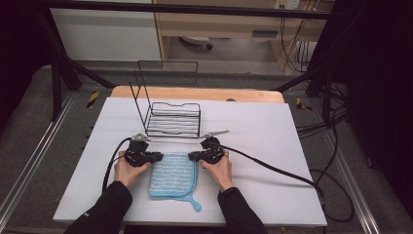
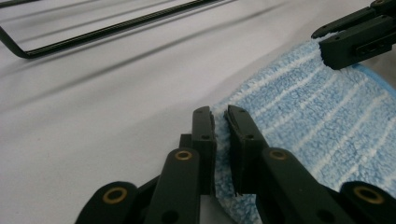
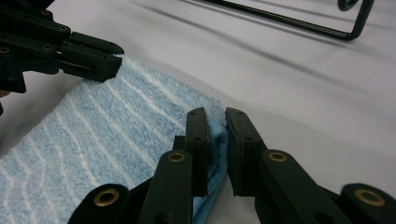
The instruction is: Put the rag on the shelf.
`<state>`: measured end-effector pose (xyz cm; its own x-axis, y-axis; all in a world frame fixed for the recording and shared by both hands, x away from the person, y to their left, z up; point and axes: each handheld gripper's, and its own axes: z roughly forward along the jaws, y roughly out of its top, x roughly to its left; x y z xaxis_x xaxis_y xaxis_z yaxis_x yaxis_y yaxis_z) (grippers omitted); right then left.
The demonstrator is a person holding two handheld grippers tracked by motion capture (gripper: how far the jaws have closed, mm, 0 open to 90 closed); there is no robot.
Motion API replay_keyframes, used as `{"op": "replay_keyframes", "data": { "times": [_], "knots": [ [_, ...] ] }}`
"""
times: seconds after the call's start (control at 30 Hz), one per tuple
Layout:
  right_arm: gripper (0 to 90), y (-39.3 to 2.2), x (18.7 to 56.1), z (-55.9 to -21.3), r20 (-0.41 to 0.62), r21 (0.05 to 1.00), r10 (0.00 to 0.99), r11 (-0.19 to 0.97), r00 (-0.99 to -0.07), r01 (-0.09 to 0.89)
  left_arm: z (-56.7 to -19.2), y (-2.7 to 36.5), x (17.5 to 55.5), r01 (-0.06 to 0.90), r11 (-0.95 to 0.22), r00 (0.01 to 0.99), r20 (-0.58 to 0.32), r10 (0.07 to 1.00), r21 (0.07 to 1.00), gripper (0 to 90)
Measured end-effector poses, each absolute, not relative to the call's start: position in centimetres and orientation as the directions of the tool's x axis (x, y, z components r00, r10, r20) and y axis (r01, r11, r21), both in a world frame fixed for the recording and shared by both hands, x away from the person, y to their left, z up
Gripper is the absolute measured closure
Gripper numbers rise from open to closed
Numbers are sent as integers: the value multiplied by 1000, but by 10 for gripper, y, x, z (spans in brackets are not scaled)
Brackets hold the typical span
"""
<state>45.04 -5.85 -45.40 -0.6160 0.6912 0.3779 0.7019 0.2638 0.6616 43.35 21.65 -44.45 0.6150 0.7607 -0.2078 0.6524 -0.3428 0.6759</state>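
My left claw (image 2: 220,116) is pinched shut on the blue cloth (image 2: 322,116). Its two black jaws squeeze the fluffy edge of the cloth at one far corner. My right claw (image 3: 215,119) is pinched shut on the same blue cloth (image 3: 102,135) too, at the other far corner. A small fold of blue sits tight between its jaws.

From my left claw I can see my right claw (image 2: 327,44) farther off, biting the other corner. From my right claw I can see my left claw (image 3: 109,63) doing the same on its side.

From up high, my left claw (image 1: 157,157) is at the cloth's far left corner and my right claw (image 1: 192,156) is at its far right corner. My left hand (image 1: 129,170) and my right hand (image 1: 220,168) hold them, and my dark sleeves come in from the bottom.

The blue cloth (image 1: 173,178) lies flat on the white table (image 1: 272,136), close to me, between my two hands. It has thin white stripes and a darker blue edge. A little blue loop (image 1: 194,204) sticks out from its near right corner.

Behind the cloth, farther from me, stands a black wire rack (image 1: 171,119) on the table. It is near the cloth but not touching it. Black cables (image 1: 272,168) trail away from my claws over the table.
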Motion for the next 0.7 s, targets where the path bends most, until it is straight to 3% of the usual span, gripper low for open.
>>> {"op": "replay_keyframes", "data": {
  "times": [0.7],
  "knots": [
    [820,-64,431,-429,356,743,669,221,-653,632,-418,224,415,587,-294,635,-203,745,754,833]
  ]
}}
